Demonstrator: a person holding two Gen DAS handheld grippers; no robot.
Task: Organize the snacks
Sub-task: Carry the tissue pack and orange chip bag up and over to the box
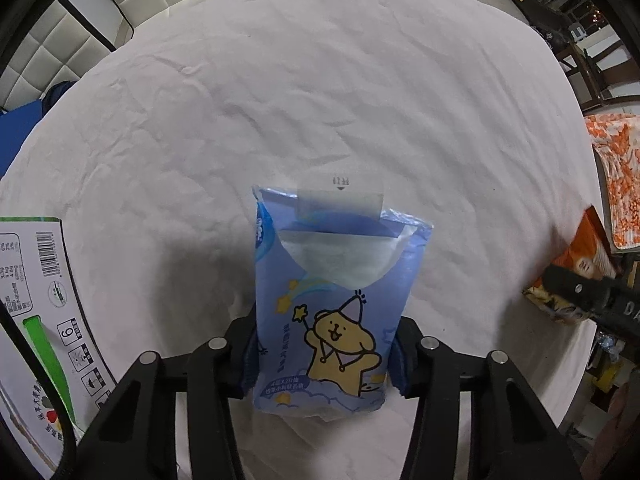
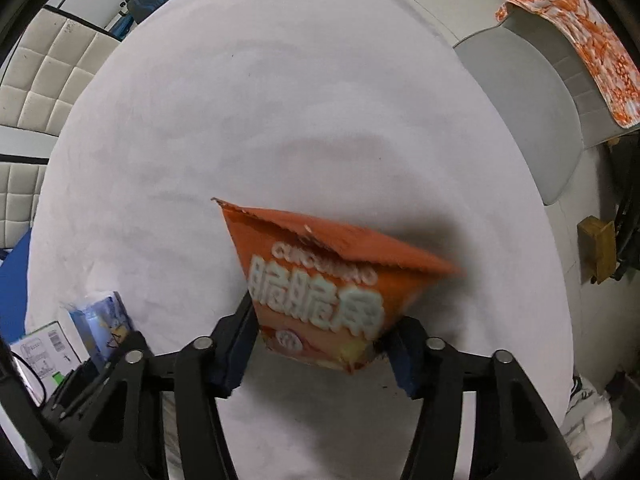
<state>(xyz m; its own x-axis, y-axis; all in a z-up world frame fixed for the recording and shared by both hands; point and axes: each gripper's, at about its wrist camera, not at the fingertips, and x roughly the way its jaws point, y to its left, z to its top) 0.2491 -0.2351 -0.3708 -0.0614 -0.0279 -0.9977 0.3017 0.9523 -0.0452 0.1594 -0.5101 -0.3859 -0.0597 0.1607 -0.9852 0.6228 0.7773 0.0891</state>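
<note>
Blue tissue pack point(image 1: 332, 312) w/ yellow bear; orange snack bag point(image 2: 324, 284).

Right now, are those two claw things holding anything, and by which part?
Yes. The left gripper clamps the blue tissue pack by its lower sides. The right gripper clamps the orange snack bag by its lower end.

A creased, matt white cloth point(image 1: 320, 80) covers the worktop. The blue tissue pack point(image 1: 332, 300) is soft glossy plastic film; the orange snack bag point(image 2: 320, 280) is crinkled foil-like film. The carton point(image 1: 36, 300) looks like printed cardboard.
</note>
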